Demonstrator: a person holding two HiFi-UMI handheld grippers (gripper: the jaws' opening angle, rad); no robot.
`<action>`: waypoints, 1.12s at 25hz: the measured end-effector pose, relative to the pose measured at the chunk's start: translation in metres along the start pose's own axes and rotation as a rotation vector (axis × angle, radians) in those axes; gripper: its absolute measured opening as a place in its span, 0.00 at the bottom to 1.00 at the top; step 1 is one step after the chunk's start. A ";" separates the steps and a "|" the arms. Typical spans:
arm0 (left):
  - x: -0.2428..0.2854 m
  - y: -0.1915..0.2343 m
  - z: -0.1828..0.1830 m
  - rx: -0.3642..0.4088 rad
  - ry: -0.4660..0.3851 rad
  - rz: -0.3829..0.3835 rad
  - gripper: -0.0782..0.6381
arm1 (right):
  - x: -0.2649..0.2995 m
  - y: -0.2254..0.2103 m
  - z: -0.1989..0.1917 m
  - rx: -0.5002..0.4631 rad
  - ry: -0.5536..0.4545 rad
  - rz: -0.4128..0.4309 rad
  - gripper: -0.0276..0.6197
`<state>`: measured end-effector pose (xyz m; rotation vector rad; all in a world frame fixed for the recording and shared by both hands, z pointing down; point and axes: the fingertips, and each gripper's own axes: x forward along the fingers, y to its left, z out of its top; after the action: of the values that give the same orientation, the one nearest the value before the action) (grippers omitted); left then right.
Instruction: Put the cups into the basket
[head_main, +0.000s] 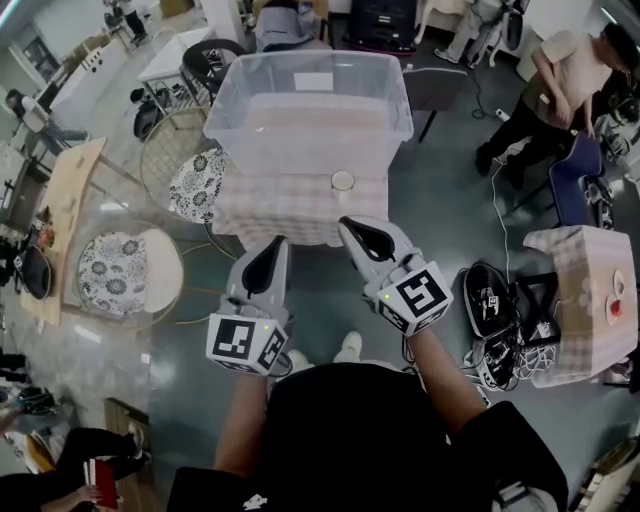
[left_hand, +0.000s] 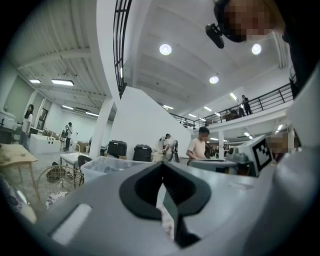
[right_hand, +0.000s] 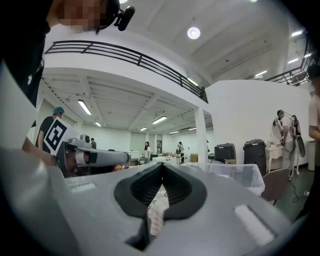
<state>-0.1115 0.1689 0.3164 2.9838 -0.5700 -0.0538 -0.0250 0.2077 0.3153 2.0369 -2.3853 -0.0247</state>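
Note:
A clear plastic bin (head_main: 310, 100) stands on a small table with a checked cloth (head_main: 290, 210), straight ahead of me. One pale cup (head_main: 343, 181) sits upright on the cloth just in front of the bin's near wall. My left gripper (head_main: 275, 243) and right gripper (head_main: 347, 224) hover side by side at the table's near edge, both shut and empty. The right one is closer to the cup, a short way below it. In the left gripper view the left gripper (left_hand: 161, 164) points level toward the bin (left_hand: 102, 166). In the right gripper view the right gripper (right_hand: 161, 164) is level, with the bin (right_hand: 240, 172) off to its right.
Two round wicker chairs with floral cushions (head_main: 120, 268) (head_main: 200, 185) stand left of the table. A second checked-cloth table (head_main: 585, 300) is at the right, with black bags and cables (head_main: 495, 300) on the floor beside it. A person (head_main: 560, 80) stands at the upper right.

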 end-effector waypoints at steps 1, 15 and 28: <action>0.001 -0.002 -0.001 0.000 0.001 0.005 0.12 | -0.001 -0.001 0.000 -0.003 -0.001 0.006 0.04; 0.023 -0.025 -0.004 0.007 -0.001 0.053 0.12 | -0.017 -0.029 -0.006 0.006 0.001 0.057 0.04; 0.033 -0.018 0.000 0.014 -0.007 0.058 0.12 | 0.000 -0.038 -0.006 -0.005 0.006 0.073 0.04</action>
<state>-0.0746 0.1736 0.3135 2.9794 -0.6597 -0.0562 0.0124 0.2016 0.3203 1.9435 -2.4516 -0.0237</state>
